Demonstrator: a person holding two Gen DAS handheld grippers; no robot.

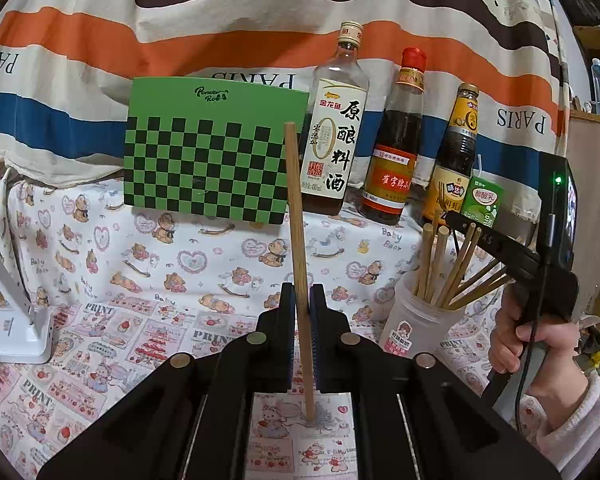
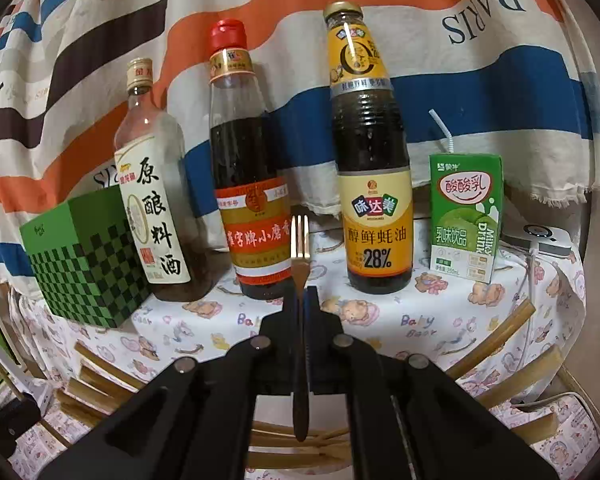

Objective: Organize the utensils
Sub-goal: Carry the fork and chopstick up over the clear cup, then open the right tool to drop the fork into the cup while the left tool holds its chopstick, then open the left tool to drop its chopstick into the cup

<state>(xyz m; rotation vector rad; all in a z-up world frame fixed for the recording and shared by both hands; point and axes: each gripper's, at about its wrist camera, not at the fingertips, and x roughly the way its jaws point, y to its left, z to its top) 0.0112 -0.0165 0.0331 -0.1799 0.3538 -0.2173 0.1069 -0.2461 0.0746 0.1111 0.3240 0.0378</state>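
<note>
The left gripper (image 1: 302,300) is clamped on an upright chopstick (image 1: 297,216) whose lower tip rests on the bench (image 1: 140,280). The right gripper (image 2: 302,300) grips a fork (image 2: 300,256), tines up, just above the cup (image 1: 416,320) of chopsticks.

Green-black checkered box (image 1: 208,160)

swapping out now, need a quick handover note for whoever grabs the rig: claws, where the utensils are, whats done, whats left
Left claw: shut on one wooden chopstick, held upright, lower tip on the tablecloth.
Right claw: shut on a gold fork, tines up, over the holder.
Frosted holder cup: already has several chopsticks in it.
Done: most chopsticks are in the cup.
Left: probably drop the fork in, then the last chopstick.
</note>
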